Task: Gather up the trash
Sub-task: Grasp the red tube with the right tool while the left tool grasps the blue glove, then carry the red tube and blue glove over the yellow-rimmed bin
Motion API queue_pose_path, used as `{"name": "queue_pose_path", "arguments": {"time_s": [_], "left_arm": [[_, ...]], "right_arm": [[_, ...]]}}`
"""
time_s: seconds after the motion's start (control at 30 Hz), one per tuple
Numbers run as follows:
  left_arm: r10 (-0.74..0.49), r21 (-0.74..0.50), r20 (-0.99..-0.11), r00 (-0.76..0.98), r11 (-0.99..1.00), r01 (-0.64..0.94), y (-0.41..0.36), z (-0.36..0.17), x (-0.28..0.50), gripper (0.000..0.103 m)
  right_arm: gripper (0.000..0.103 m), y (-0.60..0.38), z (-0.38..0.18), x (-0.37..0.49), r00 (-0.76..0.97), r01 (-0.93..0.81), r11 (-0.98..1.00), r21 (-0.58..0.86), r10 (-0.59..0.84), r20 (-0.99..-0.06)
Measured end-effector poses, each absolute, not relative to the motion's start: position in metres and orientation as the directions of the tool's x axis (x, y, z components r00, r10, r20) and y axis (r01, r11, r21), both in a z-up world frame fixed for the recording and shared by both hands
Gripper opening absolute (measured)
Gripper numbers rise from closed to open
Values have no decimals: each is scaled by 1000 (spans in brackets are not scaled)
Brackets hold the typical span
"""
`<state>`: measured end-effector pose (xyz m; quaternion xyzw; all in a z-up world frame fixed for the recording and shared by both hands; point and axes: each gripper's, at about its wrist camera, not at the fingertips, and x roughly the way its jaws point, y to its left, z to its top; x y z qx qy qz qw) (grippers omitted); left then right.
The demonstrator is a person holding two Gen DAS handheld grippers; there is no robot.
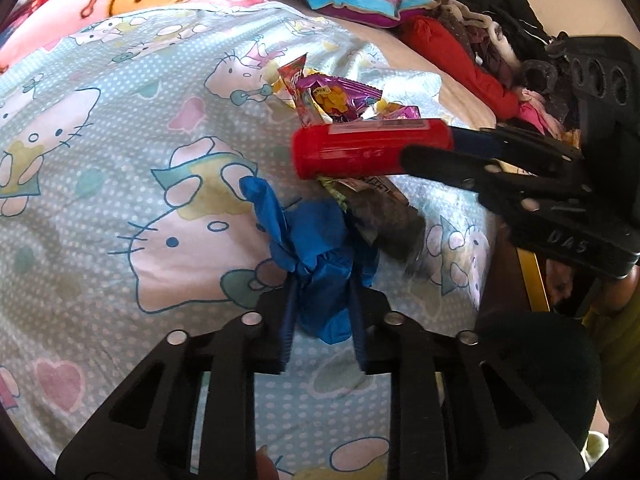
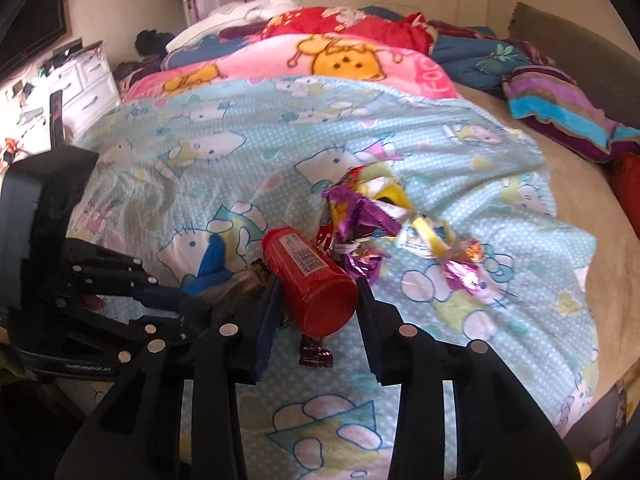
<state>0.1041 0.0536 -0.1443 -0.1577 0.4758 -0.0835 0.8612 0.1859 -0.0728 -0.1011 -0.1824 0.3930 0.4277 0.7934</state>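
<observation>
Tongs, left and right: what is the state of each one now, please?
Left tongs: closed on the blue glove.
Right tongs: closed on the red can.

red canister [image 2: 310, 280]: label print too small to read | dark wrapper [image 1: 384, 220]: motion-blurred, partly under canister

Left gripper [image 1: 323, 316]: black linkage arms, silver rivets, dark blue fingers [image 1: 289, 320]. Right gripper [image 2: 318, 312]: same build, "DAS" lettering on body.
</observation>
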Motion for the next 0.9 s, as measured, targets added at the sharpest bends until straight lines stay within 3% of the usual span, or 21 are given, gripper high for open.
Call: {"name": "queue_pose_path", "arguments": {"time_s": [0.43, 0.9], "left_arm": [[-269, -368, -713, 648, 930, -19, 78, -92, 102, 9], [-301, -378, -647, 701, 925, 48, 55, -53, 98, 9]], "right_arm": [[32, -135, -65, 178, 421, -697, 689, 200, 619, -663], [32, -172, -38, 160, 517, -627, 753, 201, 595, -616]]}}
